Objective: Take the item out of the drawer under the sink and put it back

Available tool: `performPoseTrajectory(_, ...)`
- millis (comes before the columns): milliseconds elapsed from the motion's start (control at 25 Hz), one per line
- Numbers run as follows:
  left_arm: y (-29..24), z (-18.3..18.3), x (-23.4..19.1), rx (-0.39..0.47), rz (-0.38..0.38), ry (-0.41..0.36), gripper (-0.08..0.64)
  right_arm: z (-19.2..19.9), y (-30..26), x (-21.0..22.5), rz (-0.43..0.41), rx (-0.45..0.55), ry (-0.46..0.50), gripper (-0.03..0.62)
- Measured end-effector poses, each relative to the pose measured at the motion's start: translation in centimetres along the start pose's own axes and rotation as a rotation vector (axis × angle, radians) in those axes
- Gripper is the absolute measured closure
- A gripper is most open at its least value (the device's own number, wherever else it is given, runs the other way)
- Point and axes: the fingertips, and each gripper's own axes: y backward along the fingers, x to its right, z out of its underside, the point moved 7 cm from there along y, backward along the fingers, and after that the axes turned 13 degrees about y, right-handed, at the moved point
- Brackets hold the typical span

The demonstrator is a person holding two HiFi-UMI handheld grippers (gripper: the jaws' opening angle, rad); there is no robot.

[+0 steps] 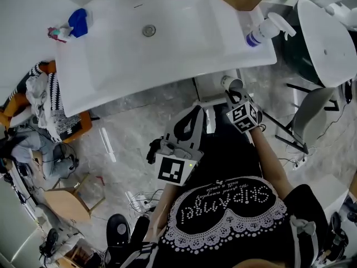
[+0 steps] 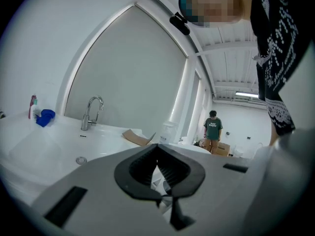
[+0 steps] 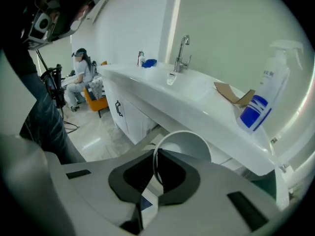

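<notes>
Room: pale tiled washroom, white sink counter [image 1: 100, 88] ahead.
Cup: white cup [image 3: 189, 141], out of the cabinet, held just below the counter's front edge, mouth tipped sideways.
Right tool [image 3: 155, 154]: clenched on the cup's thin rim, likely the surest purchase for carrying it.
Left tool [image 2: 157, 147]: closed on nothing, held back, seemingly to keep clear.
Spray bottle [image 3: 263, 97]: standing on the counter's corner.
</notes>
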Motion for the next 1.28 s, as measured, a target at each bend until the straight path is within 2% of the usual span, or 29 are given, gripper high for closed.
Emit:
performPoseTrajectory(280,0.1,-0.7,0.1,0.037,0.019,-0.025,0.555,-2.2,4.2,0.2,0.086,0.087,-0.005,0.568)
performPoseTrajectory(480,-0.2,-1.2,0.6,0.053,0.036,-0.052,0.555,-3.8,7.3,1.5,0.163,0.171,-0.07,0.568)
performPoseTrajectory(720,-0.7,-1.2,1.6,0.035,0.073,-0.096,0.555,-5.7,10.9,3.0,0.254,0.286,-0.112,0.568)
performPoseTrajectory(1000,-1.4,-1.3,2.3,0.021,0.093,-0.132,0.555,-6.8,15.1,3.7,0.284,0.445,-0.283,0.568)
performPoseTrajectory(1280,-1.7,-1.4,2.2,0.021,0.092,-0.147,0.555,-7.9,19.3,4.3,0.337,0.569,-0.34,0.568)
